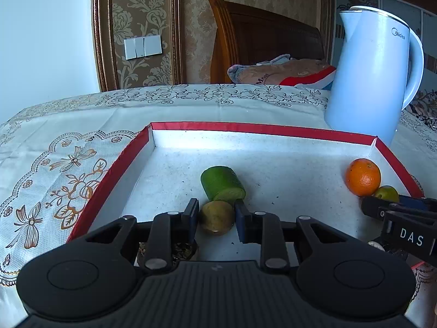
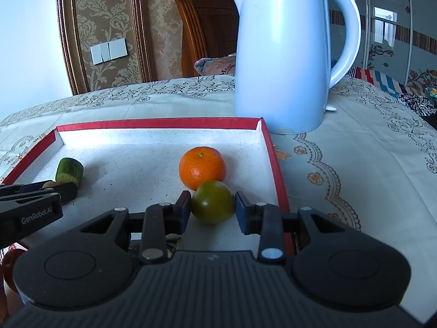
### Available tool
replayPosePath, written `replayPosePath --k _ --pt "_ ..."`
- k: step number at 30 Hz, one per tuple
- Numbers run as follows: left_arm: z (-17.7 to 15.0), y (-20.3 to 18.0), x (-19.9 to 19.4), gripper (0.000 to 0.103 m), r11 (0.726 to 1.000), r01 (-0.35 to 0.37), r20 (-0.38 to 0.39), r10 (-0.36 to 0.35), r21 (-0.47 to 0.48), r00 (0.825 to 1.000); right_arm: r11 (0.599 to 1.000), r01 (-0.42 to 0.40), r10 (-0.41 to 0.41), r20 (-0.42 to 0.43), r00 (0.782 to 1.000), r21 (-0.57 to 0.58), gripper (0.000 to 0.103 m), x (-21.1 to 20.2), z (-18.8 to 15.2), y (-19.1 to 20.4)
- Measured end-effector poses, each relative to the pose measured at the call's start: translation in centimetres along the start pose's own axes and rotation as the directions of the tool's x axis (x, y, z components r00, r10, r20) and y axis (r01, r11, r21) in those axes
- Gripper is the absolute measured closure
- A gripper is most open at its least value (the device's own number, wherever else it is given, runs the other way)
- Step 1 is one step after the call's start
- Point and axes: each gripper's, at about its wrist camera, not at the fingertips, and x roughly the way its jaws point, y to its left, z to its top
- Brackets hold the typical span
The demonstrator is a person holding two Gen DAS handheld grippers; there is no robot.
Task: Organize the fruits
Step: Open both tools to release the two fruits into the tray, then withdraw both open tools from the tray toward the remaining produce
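Observation:
A shallow red-rimmed tray with a white floor lies on the tablecloth. My left gripper is shut on a brownish-green kiwi near the tray's front edge, just in front of a green cucumber piece. My right gripper is shut on a green tangerine, which touches an orange tangerine by the tray's right wall. Each gripper shows at the edge of the other's view: the right gripper and the left gripper.
A tall white kettle stands just behind the tray's far right corner. The patterned tablecloth stretches left and behind the tray. A red round thing sits low at the left. A wooden headboard stands beyond the table.

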Motion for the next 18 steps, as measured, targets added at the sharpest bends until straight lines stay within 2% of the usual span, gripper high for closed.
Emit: replayPosePath --k 2,5,9,10,11,13,18 --pt "0.1 0.0 0.1 0.076 1.0 -0.004 0.0 0.004 0.0 1.0 1.0 0.001 -0.001 0.0 1.0 -0.003 0.069 0.0 0.0 0.0" --pt "0.0 0.0 0.1 0.075 1.0 -0.006 0.004 0.006 0.002 1.0 1.0 0.005 -0.005 0.01 1.0 -0.009 0.053 -0.1 0.0 0.1" --pt "-0.1 -0.1 0.1 0.071 1.0 -0.005 0.006 0.005 0.013 1.0 1.0 -0.001 0.001 0.019 1.0 0.001 0.048 -0.3 -0.1 -0.1" --pt "-0.1 -0.2 0.1 0.064 1.0 -0.002 0.006 0.002 0.019 1.0 1.0 -0.005 0.005 0.019 1.0 -0.001 0.046 -0.4 -0.1 -0.1" --pt "-0.2 -0.3 0.1 0.049 1.0 0.0 0.005 0.0 0.023 1.0 1.0 -0.011 0.011 0.018 1.0 -0.006 0.042 -0.4 -0.1 0.0" --pt "-0.2 -0.2 -0.1 0.032 1.0 -0.013 0.011 0.013 0.007 1.0 1.0 -0.016 0.016 0.026 1.0 -0.015 0.037 -0.5 -0.3 0.1" --pt "0.0 0.8 -0.1 0.031 0.999 -0.014 0.01 0.014 -0.044 1.0 1.0 -0.008 0.009 0.041 0.999 -0.024 0.03 -0.7 -0.3 0.3"
